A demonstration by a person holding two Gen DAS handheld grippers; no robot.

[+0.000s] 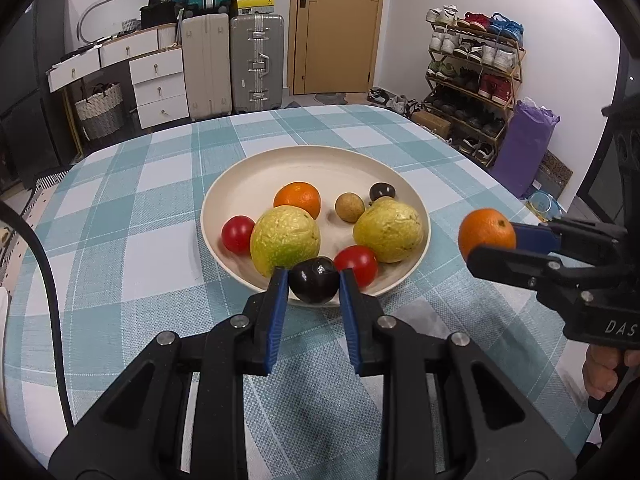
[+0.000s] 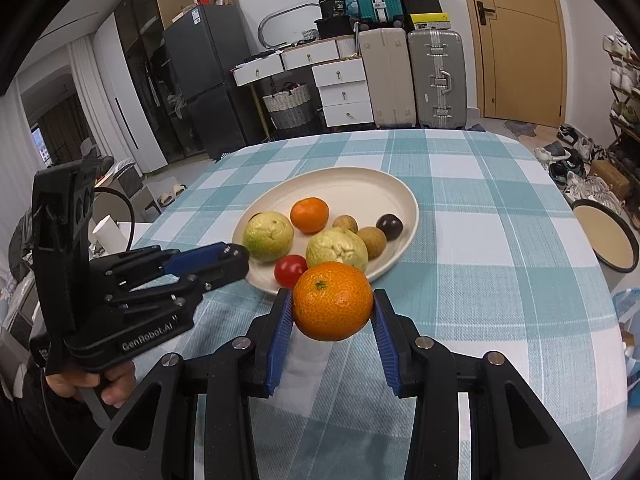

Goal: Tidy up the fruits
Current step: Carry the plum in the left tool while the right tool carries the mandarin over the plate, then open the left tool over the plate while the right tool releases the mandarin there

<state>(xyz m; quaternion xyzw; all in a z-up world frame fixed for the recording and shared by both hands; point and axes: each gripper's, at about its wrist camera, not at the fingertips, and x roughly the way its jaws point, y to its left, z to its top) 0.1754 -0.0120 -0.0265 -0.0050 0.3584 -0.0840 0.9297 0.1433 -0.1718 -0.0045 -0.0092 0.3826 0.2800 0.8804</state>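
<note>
A cream plate (image 1: pixel 248 168) (image 2: pixel 360 184) on the checked tablecloth holds two green-yellow guavas (image 1: pixel 285 240) (image 1: pixel 389 229), an orange (image 1: pixel 298 198), two red tomatoes (image 1: pixel 237 233) (image 1: pixel 358 264), a brown longan (image 1: pixel 349 207) and a dark plum (image 1: pixel 382 191). My left gripper (image 1: pixel 314 286) is shut on a dark plum (image 1: pixel 313 285) at the plate's near rim. My right gripper (image 2: pixel 333 308) is shut on an orange (image 2: pixel 333 306) (image 1: pixel 486 234), held above the cloth to the right of the plate.
A second, dark-rimmed bowl (image 2: pixel 606 236) sits off the table's right side. Suitcases (image 1: pixel 256 64), white drawers (image 1: pixel 158 80), a basket (image 1: pixel 100 110) and a shoe rack (image 1: pixel 472 76) stand beyond the table. A person's hand (image 2: pixel 100 388) holds the left gripper.
</note>
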